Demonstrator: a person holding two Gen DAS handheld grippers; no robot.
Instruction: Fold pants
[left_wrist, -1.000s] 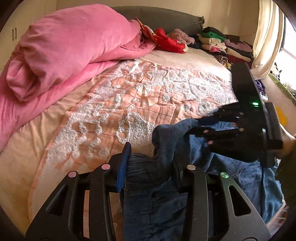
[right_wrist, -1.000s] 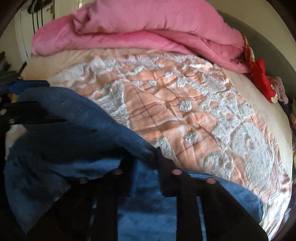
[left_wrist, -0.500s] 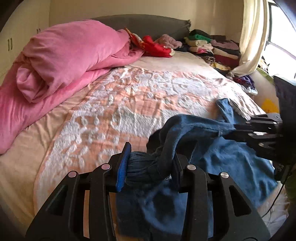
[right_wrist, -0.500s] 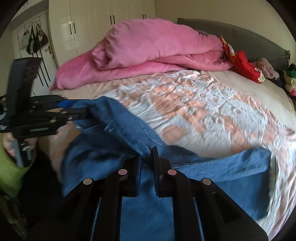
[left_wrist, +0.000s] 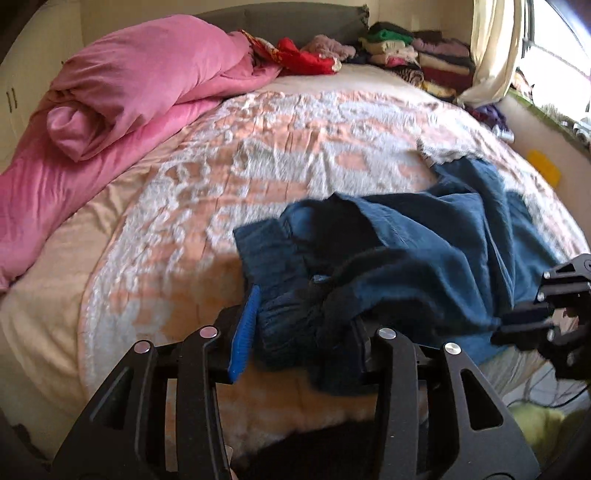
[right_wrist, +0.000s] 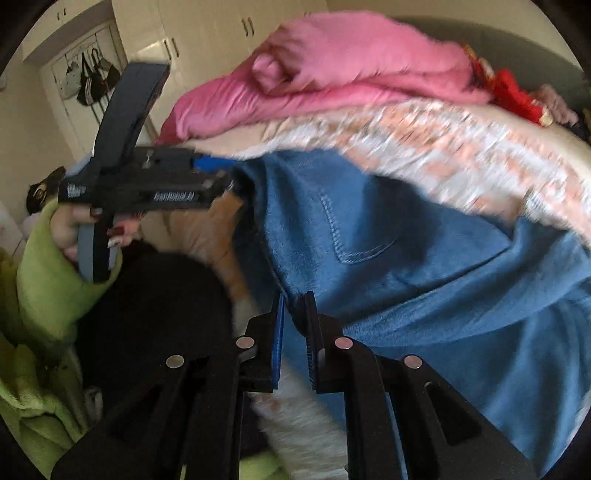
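Motion blurs the bedspread (right_wrist: 443, 147); the jeans (right_wrist: 406, 258) run past the frame's edge.

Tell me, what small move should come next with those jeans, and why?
Probably draw both grippers further apart to pull the jeans flat. The left gripper has a bunched wad between its opening fingers; the right gripper pinches an edge. The denim between them lies rumpled on the bed.

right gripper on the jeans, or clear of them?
Touching. Right wrist view: right gripper has its jaws pinched on the jeans' edge, denim running straight between them.
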